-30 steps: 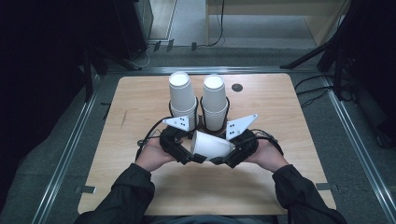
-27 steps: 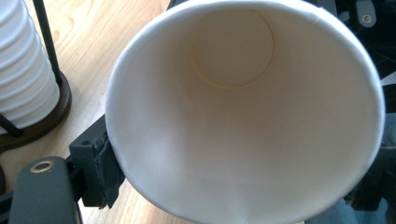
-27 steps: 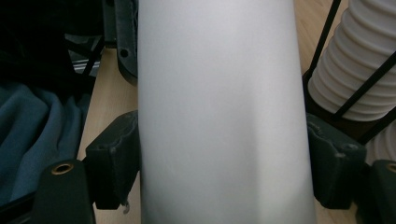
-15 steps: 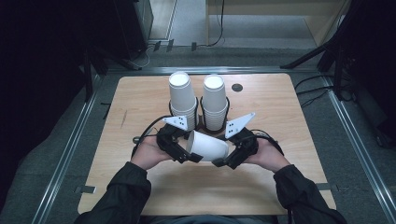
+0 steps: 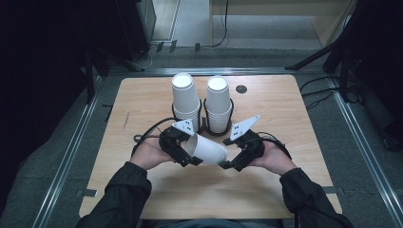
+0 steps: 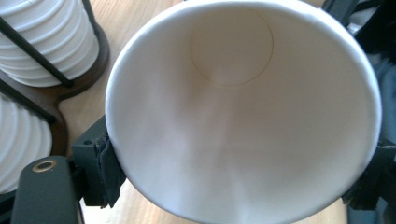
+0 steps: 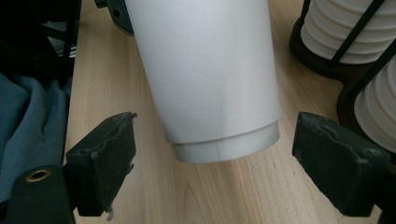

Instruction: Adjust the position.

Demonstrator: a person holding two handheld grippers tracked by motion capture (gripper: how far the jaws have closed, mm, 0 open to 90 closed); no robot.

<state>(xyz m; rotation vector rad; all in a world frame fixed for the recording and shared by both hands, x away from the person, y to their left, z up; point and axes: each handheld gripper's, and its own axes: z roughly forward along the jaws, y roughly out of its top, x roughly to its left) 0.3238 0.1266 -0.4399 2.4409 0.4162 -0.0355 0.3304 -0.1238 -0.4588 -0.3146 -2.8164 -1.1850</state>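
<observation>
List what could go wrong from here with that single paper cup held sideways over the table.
1. The left gripper alone holds the paper cup, its fingers squeezing the thin rim; the rim could buckle or slip out.
2. The right gripper has just been opening and its fingers stand clear of the cup's base, so a drop onto the table goes uncaught.
3. The two cup stacks stand close behind; a swing could knock them.

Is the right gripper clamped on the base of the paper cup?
No, the right gripper stands open, both pads clear of the paper cup.
</observation>
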